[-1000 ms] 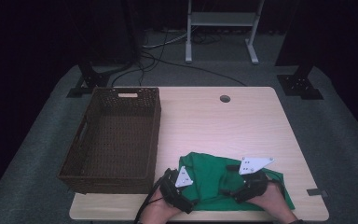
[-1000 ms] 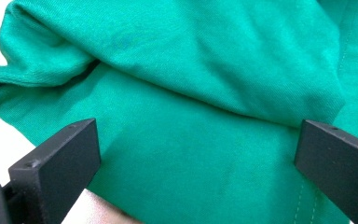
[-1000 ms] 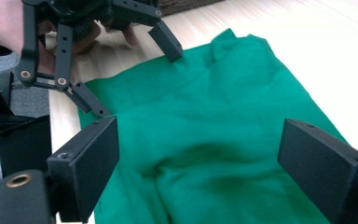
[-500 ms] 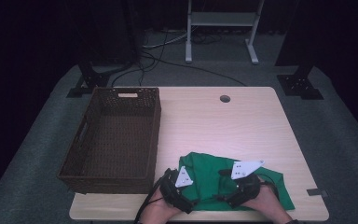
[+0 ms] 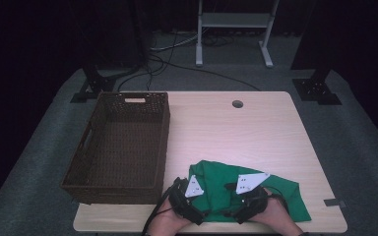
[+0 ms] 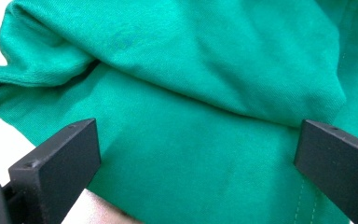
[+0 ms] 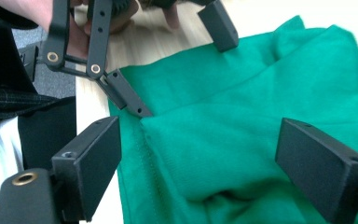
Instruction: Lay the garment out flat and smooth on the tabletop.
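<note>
A crumpled green cloth (image 5: 275,194) lies at the table's near right edge. Both grippers rest at its near side, held by the person's hands. My left gripper (image 5: 193,192) is at the cloth's left end. In the left gripper view it (image 6: 196,158) stands wide open, with folds of cloth (image 6: 205,70) spread under and between the jaws. My right gripper (image 5: 243,191) is close beside it. In the right gripper view it (image 7: 200,163) is open too, over a hemmed edge of the cloth (image 7: 270,84), and the left gripper (image 7: 182,65) shows open just beyond.
A dark brown wicker basket (image 5: 118,147) stands on the left half of the wooden table (image 5: 256,128), its near corner close to the left gripper. A cable hole (image 5: 237,103) is at the table's far edge. Stands and cables lie on the floor behind.
My right gripper has slid left over the cloth, closer to the left gripper. The left gripper and the cloth have stayed where they were.
</note>
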`<state>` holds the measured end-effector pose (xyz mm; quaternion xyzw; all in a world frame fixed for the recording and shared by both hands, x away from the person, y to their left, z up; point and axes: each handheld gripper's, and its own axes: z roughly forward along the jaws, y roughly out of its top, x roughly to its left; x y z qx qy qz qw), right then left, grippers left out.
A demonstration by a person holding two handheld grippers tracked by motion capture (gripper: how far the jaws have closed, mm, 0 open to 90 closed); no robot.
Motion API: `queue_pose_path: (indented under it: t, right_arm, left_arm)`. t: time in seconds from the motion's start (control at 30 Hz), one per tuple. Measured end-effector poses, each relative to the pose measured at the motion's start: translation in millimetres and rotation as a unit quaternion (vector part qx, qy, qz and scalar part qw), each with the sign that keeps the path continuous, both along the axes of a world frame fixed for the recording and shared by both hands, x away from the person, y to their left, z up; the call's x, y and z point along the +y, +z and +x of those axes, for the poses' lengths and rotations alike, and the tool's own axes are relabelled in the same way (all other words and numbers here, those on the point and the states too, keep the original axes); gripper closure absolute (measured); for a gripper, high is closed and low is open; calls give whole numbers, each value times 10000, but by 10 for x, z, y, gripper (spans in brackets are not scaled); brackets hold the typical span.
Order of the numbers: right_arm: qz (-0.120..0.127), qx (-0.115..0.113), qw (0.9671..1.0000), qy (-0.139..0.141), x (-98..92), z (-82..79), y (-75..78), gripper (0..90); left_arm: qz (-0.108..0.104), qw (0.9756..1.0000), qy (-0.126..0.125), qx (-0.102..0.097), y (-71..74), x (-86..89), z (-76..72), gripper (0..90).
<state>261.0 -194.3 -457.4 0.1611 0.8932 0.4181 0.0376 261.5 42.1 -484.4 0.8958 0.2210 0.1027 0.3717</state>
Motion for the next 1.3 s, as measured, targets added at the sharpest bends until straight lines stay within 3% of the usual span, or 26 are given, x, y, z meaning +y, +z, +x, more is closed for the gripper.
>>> queue_pose_path:
  t: [0.43, 0.53, 0.67, 0.8, 0.9, 0.97, 1.13, 1.3]
  right_arm:
    - [-341, -15, 9994, -13, 102, 13, -200, 146]
    - [-403, -197, 9990, -62, 97, -7, -206, 214]
    - [-357, -270, 9988, -187, 63, 2, -203, 318]
    - [-398, -380, 9982, -220, 68, -15, -206, 353]
    - [-379, -408, 9980, -287, 51, -6, -199, 469]
    - [-359, -415, 9976, -417, 25, 18, -190, 610]
    - [-331, -368, 9979, -426, 16, 37, -172, 728]
    - [-359, -330, 9979, -428, 26, 45, -144, 784]
  left_arm:
    - [1, 10000, 0, -1, 0, 0, 0, 0]
    - [0, 10000, 0, -1, 0, 0, 0, 0]
    - [3, 10000, 0, -2, 0, 0, 0, 0]
    - [3, 10000, -1, -2, 0, 0, 0, 0]
    - [0, 10000, 1, -2, 0, 0, 0, 0]
    - [1, 10000, 1, -2, 0, 0, 0, 0]
    - [4, 10000, 2, -2, 0, 0, 0, 0]
    - [2, 10000, -13, -3, 0, 2, 2, 0]
